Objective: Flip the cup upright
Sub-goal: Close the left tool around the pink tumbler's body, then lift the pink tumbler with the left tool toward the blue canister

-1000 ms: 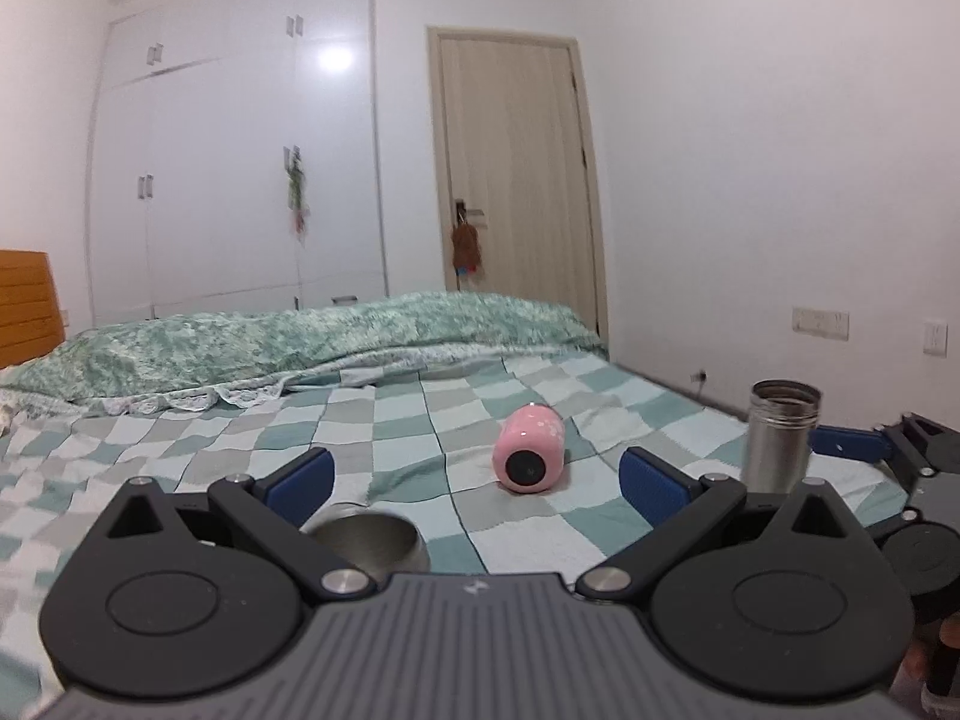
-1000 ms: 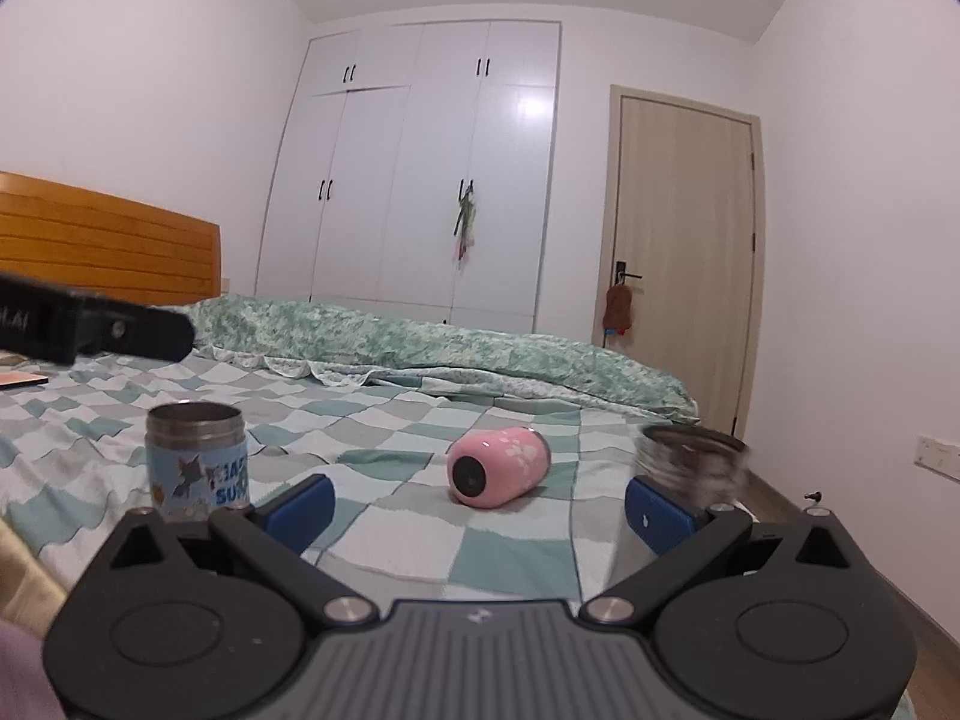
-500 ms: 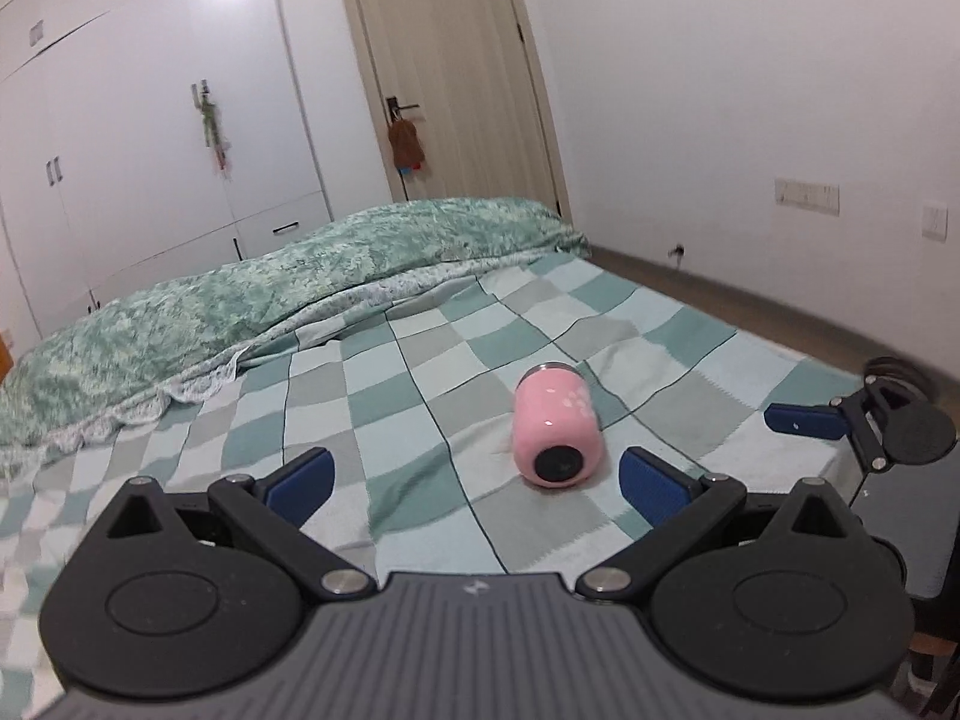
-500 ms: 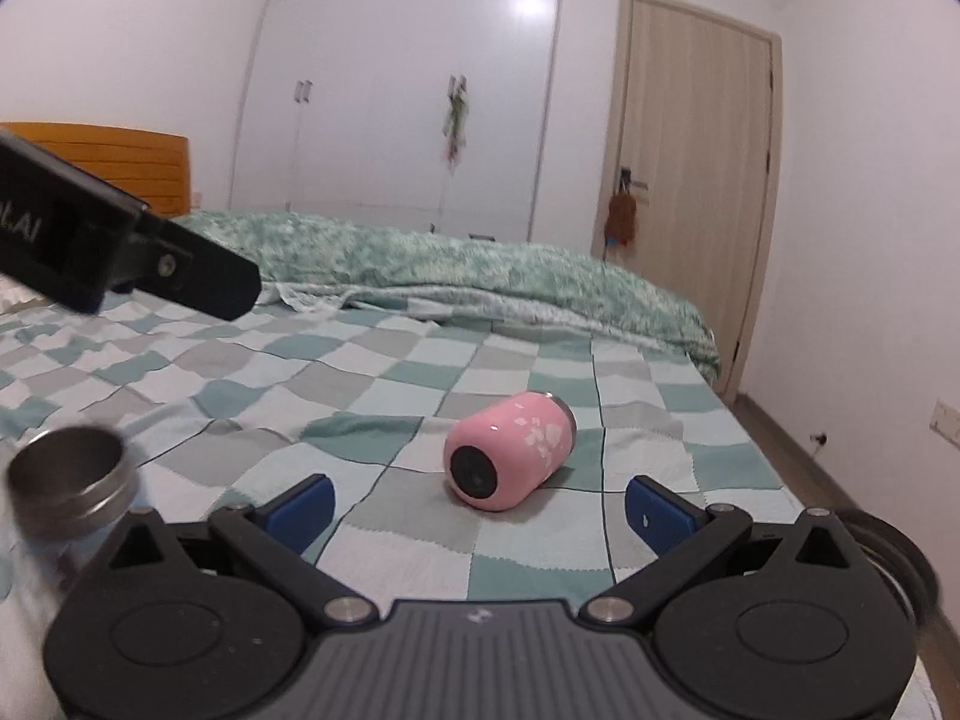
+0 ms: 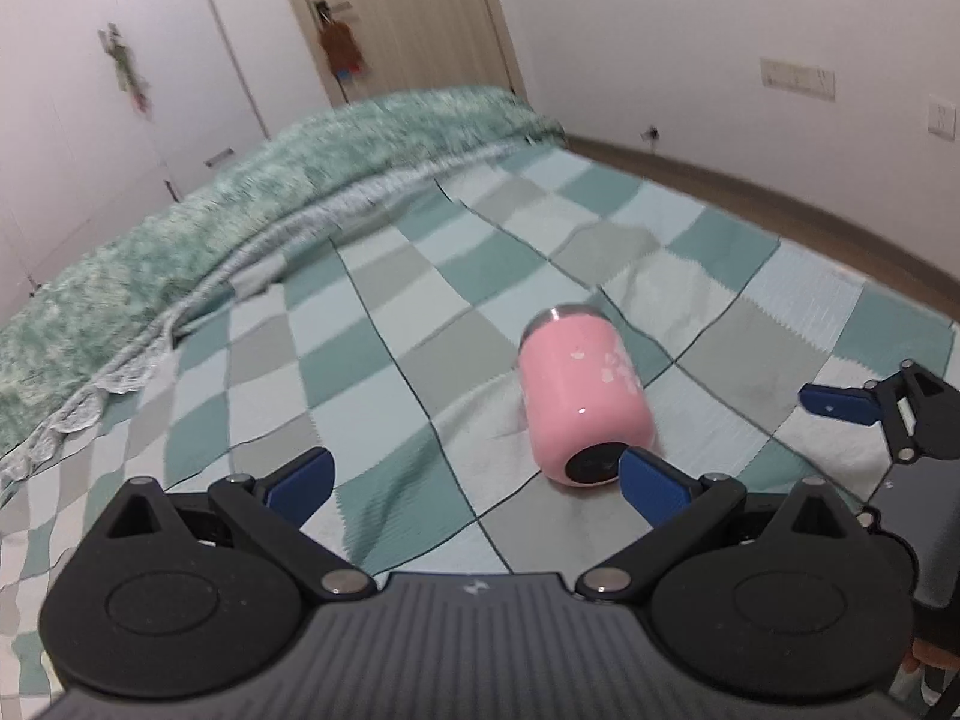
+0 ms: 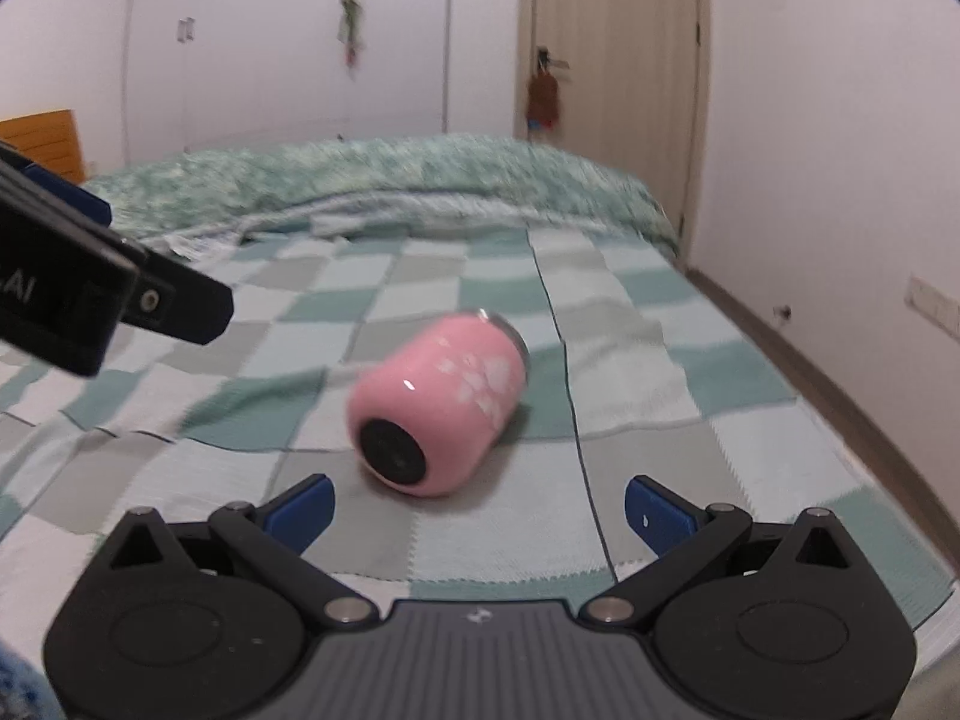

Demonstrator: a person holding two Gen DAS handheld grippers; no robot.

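Observation:
A pink cup [image 5: 579,397] with white paw prints lies on its side on the checked bedspread, black base toward me, metal rim away. It also shows in the right wrist view [image 6: 437,403]. My left gripper [image 5: 475,480] is open and empty, its right finger just in front of the cup's base. My right gripper [image 6: 479,505] is open and empty, a short way before the cup. The right gripper shows at the right edge of the left wrist view [image 5: 864,405]; the left gripper's body shows at the left of the right wrist view [image 6: 90,294].
The green-and-white checked bedspread [image 5: 384,360] covers the bed, with a rumpled green quilt [image 6: 372,180] across its far end. The bed's right edge drops to a wooden floor [image 6: 840,360] along the wall. A door [image 6: 612,78] and white wardrobes stand behind.
Both grippers have tilted down and moved closer to the pink cup. The steel cups seen near the fingers earlier are out of view.

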